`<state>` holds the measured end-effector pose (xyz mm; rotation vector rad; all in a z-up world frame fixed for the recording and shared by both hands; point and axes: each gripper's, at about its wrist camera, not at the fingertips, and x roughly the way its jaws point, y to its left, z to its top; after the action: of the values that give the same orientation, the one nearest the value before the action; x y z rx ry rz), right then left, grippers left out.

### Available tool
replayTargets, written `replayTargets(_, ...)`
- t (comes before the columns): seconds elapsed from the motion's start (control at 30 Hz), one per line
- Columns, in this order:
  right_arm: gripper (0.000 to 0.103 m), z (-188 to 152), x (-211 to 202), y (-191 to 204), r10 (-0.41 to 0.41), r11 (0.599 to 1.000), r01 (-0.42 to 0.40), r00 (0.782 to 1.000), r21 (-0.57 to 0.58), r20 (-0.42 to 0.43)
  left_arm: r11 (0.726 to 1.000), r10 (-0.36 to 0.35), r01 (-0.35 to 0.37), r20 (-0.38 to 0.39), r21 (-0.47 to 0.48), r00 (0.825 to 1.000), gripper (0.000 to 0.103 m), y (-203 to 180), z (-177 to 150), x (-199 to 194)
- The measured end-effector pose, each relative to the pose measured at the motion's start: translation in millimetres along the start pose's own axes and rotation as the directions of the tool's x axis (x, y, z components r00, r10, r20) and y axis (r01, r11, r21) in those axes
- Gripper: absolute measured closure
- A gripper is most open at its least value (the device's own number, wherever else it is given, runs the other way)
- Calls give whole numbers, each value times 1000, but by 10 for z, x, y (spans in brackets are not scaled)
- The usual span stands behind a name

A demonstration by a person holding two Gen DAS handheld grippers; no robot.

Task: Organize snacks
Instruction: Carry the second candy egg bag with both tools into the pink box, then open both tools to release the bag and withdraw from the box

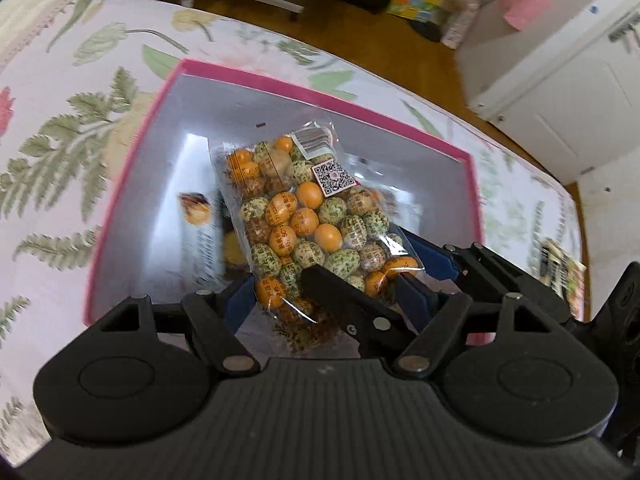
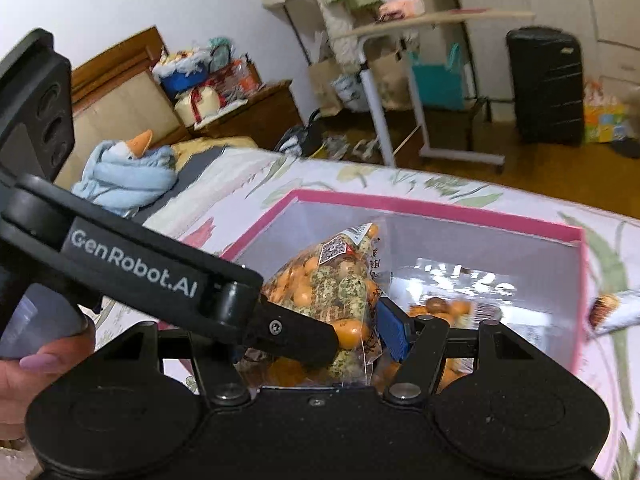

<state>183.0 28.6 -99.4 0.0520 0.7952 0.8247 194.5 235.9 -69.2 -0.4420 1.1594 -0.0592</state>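
A clear bag of orange and green-speckled coated nuts (image 1: 304, 220) hangs over a pink-rimmed box (image 1: 320, 98) with a shiny grey inside. Both grippers grip its near end. My left gripper (image 1: 328, 288) has its blue pads against the bag's sides. The right gripper's black finger crosses in front of the bag there. In the right wrist view the same bag (image 2: 336, 276) sits between my right gripper's (image 2: 316, 328) fingers, with the left gripper's arm (image 2: 136, 268) reaching in from the left. Another snack pack (image 1: 200, 216) lies inside the box.
The box (image 2: 440, 208) rests on a bed with a floral cover (image 1: 60, 128). A snack packet (image 1: 560, 276) lies on the cover right of the box, and it also shows in the right wrist view (image 2: 616, 312). Wooden floor, a side table and a black suitcase (image 2: 544, 84) lie beyond.
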Motion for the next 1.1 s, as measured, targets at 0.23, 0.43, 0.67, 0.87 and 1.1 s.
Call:
replayTargets(0.23,31,80,332,45,-22,1000,21,997,-2,-77,999,25,-26,-15,-42,1000,26,216,77,208)
replayTargets(0.43,21,58,258,110,-82,994,74,993,-84,-86,991,137,-137,73,-2,988,25,170,5,236)
replayTargets(0.67,20,-47,-375,-84,-92,995,90,995,-38,-34,994,100,-103,121,21,988,26,146,-128,59)
replayTargets(0.87,20,-241,-1060,-287,-157,987,157,987,-18,33,992,57,-74,157,102,986,27,-86,-327,-156)
replayTargets(1.1,13,-565,-1814,-657,-354,931,363,923,-35,152,974,-57,20,159,224,986,28,-583,-626,-287)
